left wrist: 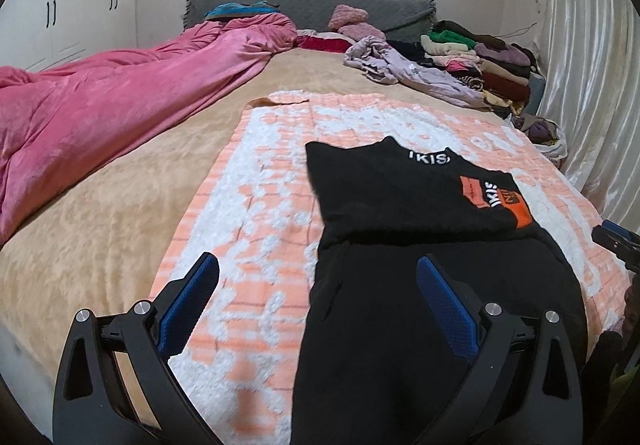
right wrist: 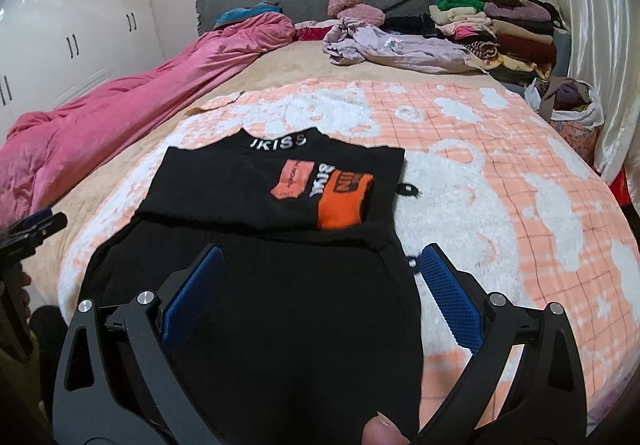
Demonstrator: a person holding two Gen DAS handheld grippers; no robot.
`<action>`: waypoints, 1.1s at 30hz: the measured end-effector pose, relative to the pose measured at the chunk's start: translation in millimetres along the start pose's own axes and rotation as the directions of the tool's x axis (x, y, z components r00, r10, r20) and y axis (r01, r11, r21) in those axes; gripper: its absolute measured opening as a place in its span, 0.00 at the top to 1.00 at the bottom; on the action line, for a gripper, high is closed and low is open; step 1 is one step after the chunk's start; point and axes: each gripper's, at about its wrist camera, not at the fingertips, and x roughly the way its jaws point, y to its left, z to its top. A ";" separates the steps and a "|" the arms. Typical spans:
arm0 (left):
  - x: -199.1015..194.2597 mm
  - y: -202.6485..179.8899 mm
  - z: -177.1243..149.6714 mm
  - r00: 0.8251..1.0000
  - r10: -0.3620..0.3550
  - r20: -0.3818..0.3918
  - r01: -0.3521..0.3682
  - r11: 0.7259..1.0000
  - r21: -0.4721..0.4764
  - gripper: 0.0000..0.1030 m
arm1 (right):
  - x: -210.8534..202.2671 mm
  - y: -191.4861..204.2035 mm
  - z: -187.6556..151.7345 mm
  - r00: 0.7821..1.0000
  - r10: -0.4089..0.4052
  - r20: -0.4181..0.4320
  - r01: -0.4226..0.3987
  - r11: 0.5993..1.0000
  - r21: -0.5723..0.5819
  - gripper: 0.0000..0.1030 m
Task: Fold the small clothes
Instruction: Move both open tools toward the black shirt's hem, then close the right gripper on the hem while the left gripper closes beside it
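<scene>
A small black garment (left wrist: 420, 277) with white lettering and orange patches lies flat on an orange-and-white blanket (left wrist: 264, 181); its upper part is folded over the lower part. It also shows in the right wrist view (right wrist: 264, 285). My left gripper (left wrist: 318, 269) is open and empty over the garment's left edge. My right gripper (right wrist: 320, 259) is open and empty over the garment's right side. The right gripper shows at the left wrist view's right edge (left wrist: 616, 241), the left gripper at the right wrist view's left edge (right wrist: 36, 229).
A pink duvet (left wrist: 100, 113) lies along the bed's left side. A lilac garment (right wrist: 400, 47) and a stack of folded clothes (right wrist: 500, 29) sit at the far right by the grey headboard (left wrist: 304, 3). A bag of clothes (right wrist: 572, 105) stands by the curtain.
</scene>
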 end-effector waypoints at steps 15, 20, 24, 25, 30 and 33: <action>-2.4 22.4 -44.7 0.996 0.009 -0.093 -0.010 1.000 -0.013 0.04 | -10.6 -23.6 -53.5 0.994 -0.036 -0.100 0.036 0.999 0.007 0.10; -4.2 23.6 -60.6 0.992 -0.023 -0.126 0.020 0.999 -0.025 0.04 | -11.4 -29.0 -74.9 0.989 -0.040 -0.143 0.043 0.999 0.018 0.10; -3.8 23.5 -72.3 0.988 -0.049 -0.149 0.043 0.998 -0.040 0.04 | -11.2 -30.1 -92.7 0.982 -0.031 -0.186 0.035 0.999 0.019 0.10; -3.7 23.2 -75.4 0.986 -0.056 -0.155 0.050 0.998 -0.043 0.04 | -11.0 -29.9 -95.7 0.981 -0.029 -0.193 0.034 0.999 0.018 0.10; -2.4 22.1 -93.3 0.978 -0.082 -0.193 0.074 0.996 -0.051 0.04 | -10.1 -34.0 -114.7 0.972 -0.019 -0.234 0.029 0.999 0.039 0.13; -1.1 21.5 -101.4 0.973 -0.086 -0.215 0.078 0.996 -0.043 0.05 | -10.5 -38.6 -120.1 0.969 -0.006 -0.246 0.022 0.998 0.063 0.16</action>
